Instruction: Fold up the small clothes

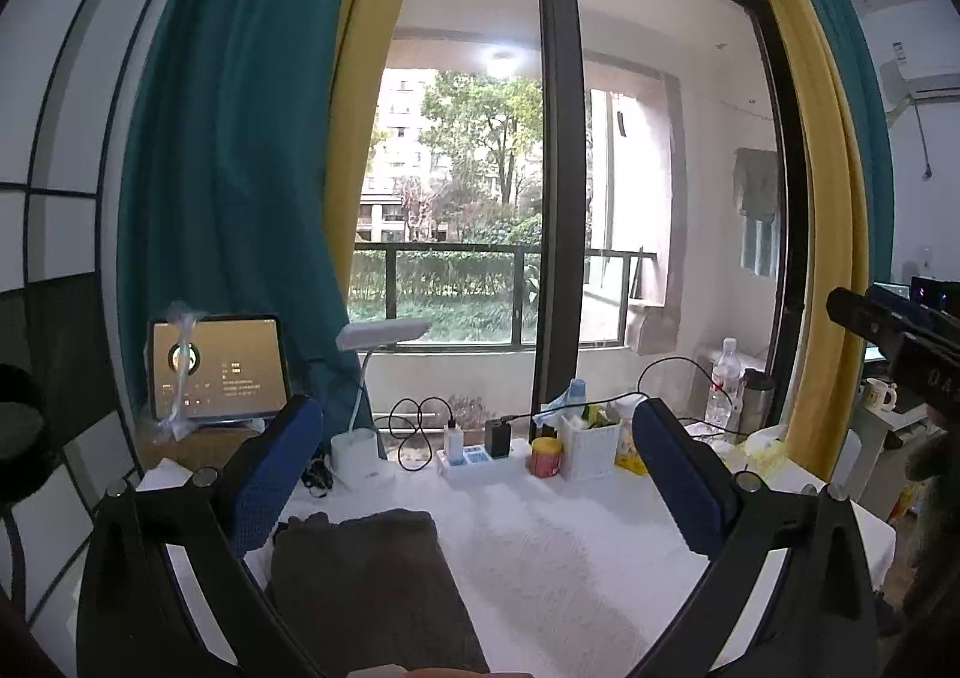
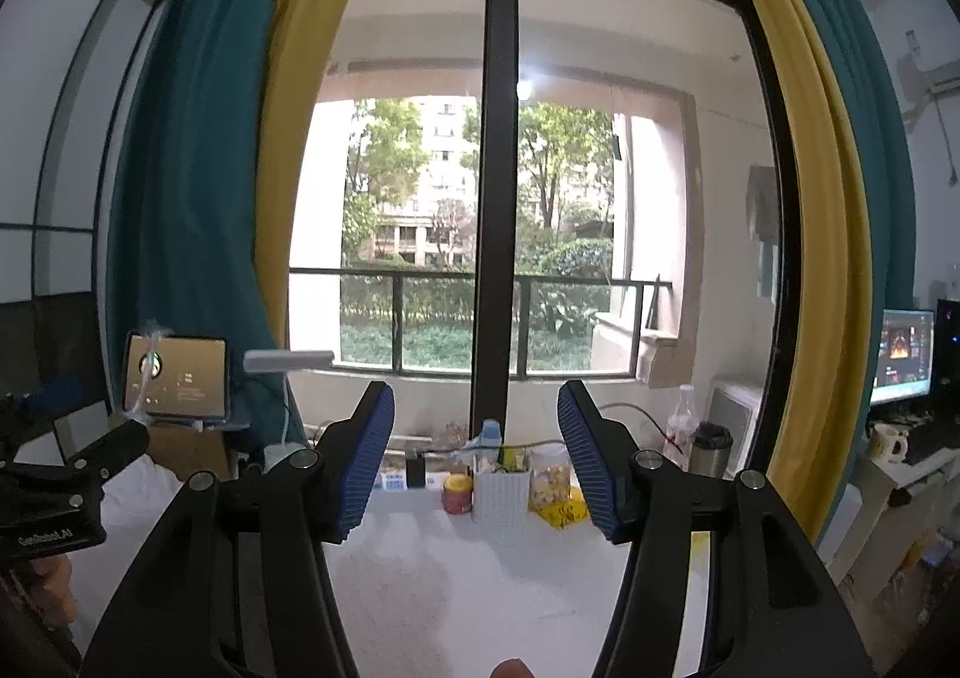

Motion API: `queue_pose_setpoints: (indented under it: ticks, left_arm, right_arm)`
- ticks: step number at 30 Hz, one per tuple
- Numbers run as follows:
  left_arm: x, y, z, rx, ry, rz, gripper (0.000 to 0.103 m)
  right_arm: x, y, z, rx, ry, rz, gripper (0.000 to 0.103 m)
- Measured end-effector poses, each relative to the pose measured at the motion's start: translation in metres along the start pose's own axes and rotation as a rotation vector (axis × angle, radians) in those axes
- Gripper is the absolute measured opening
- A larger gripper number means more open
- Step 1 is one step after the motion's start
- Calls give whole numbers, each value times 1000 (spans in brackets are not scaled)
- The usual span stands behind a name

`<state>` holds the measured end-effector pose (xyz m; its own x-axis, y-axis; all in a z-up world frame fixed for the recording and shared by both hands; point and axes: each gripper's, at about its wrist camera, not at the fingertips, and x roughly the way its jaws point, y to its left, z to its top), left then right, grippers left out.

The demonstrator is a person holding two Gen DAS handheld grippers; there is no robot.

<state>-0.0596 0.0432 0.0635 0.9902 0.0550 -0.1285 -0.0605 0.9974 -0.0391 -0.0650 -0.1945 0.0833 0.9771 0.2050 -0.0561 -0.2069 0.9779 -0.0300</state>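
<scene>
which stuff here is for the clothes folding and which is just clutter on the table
For the job:
dark brown cloth
left gripper, open
right gripper, open

Just lying about:
tablet
desk lamp
red jar
white basket
water bottle

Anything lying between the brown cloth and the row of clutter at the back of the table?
No. In the left wrist view, only bare white table cover lies between the brown cloth and the clutter.
</scene>
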Motion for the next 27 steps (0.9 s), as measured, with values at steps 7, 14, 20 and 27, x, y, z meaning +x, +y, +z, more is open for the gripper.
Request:
queue_pose_setpoints:
  ticks: [7, 14, 20, 27]
  left_arm:
    - [0, -4, 2, 3, 3, -1, 102]
    - [0, -2, 2, -2, 5, 2, 102]
    - [1, 0, 2, -7, 6, 2, 102]
    - [1, 0, 2, -10, 7, 7, 102]
  right_arm:
    - [9, 0, 1, -4, 27, 8, 60]
    - [13, -2, 1, -3, 39, 6, 60]
    - [14, -2, 2, -9, 41, 9, 60]
    - [15, -1, 2, -12, 45, 11, 60]
